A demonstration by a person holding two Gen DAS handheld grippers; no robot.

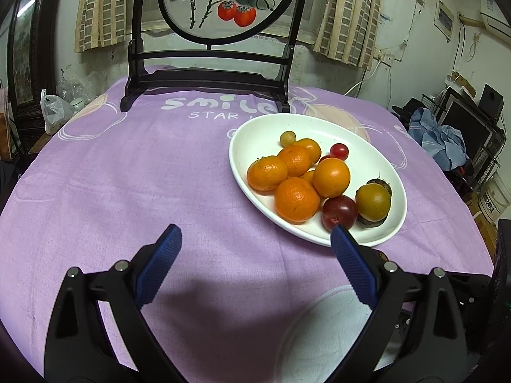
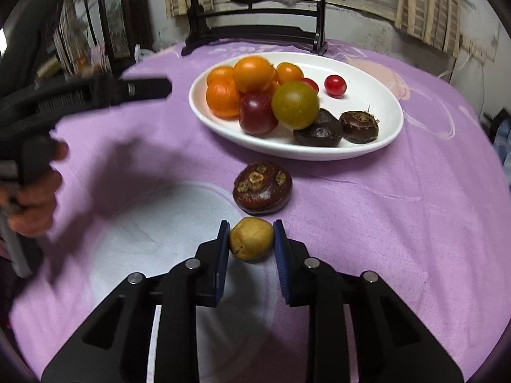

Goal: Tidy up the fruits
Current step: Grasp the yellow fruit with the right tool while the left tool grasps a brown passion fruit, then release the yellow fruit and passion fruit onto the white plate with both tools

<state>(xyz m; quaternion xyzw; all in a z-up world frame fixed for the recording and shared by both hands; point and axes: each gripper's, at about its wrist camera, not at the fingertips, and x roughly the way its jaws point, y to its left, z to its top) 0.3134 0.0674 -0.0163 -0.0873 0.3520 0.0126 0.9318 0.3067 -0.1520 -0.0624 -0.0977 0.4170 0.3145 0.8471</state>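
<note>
A white oval plate (image 1: 265, 134) (image 2: 377, 95) on the purple tablecloth holds several oranges (image 1: 297, 199), a dark red plum (image 2: 257, 113), a green-yellow fruit (image 2: 295, 104), cherry tomatoes (image 2: 335, 85) and two dark water chestnuts (image 2: 359, 126). My right gripper (image 2: 251, 239) is shut on a small yellow-brown fruit (image 2: 251, 238) just above the cloth, in front of the plate. Another dark water chestnut (image 2: 262, 188) lies on the cloth between it and the plate. My left gripper (image 1: 255, 239) is open and empty, near the plate's front edge; it also shows at the left of the right wrist view (image 2: 140, 88).
A dark wooden stand with a round painted screen (image 1: 223, 3) stands at the table's far edge. A white plastic bag (image 1: 56, 111) sits at the far left. Shelves and blue cloth (image 1: 444, 140) are off the table's right side.
</note>
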